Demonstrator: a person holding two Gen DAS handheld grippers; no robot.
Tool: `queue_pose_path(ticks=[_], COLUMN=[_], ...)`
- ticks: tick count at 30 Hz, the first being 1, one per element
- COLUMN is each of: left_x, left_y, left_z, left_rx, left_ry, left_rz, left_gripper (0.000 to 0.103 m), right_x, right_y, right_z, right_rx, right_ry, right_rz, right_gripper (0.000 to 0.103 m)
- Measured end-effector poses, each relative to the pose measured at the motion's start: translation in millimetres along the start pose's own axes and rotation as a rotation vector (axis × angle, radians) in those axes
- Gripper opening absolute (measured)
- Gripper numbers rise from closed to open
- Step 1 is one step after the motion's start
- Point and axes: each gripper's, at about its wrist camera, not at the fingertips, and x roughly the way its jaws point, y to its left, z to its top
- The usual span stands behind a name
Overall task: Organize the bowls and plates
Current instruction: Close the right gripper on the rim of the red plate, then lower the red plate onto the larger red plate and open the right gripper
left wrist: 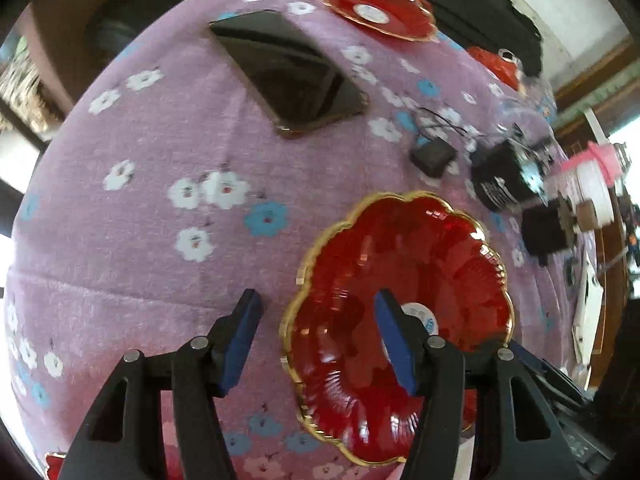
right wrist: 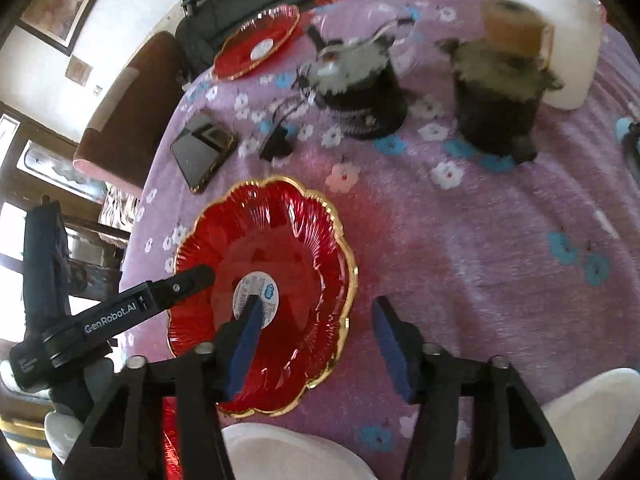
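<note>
A red scalloped plate [left wrist: 400, 304] with a gold rim is lying flat on the flowered purple cloth [left wrist: 160, 240], near the close edge of the table, and is being bracketed by both tools. The left gripper [left wrist: 316, 340] is being held open, one pad over the plate's inside and the other outside its left rim, nothing pinched. The right gripper [right wrist: 316, 344] is likewise being held apart across the right rim, no pad pressing. A second red plate [right wrist: 258, 42] is resting at the far side, well apart. If the jaws are being closed off-centre on the slick, fluted rim, the plate is likely to be tipped or skidded toward the phone [right wrist: 202, 152]; uneven lifting by the two tools could see the glassy plate cracked.
</note>
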Motion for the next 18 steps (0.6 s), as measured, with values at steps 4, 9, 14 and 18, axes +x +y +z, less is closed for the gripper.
queue_pose_path(ticks=[4, 9, 14, 18], left_x=[2, -9, -47, -88], left_y=[-13, -12, -18, -12], left_z=[-6, -12, -26, -38], left_rx=[0.052, 0.056, 0.079, 0.081], left_ry=[-0.009, -0.054, -0.148, -0.21], left_rz=[0.04, 0.049, 0.059, 0.051], left_gripper=[0.041, 0.022, 0.022, 0.022], right_x=[0, -15, -46, -75], right_y=[-1, -4, 14, 35], right_z=[-3, -5, -15, -32], right_rx=[-0.001, -0.008, -0.062, -0.097], right_ry=[-0.022, -0.056, -0.122, -0.166], right_rz=[-0.037, -0.05, -0.054, -0.025], right_gripper=[0.023, 0.014, 0.013, 0.013])
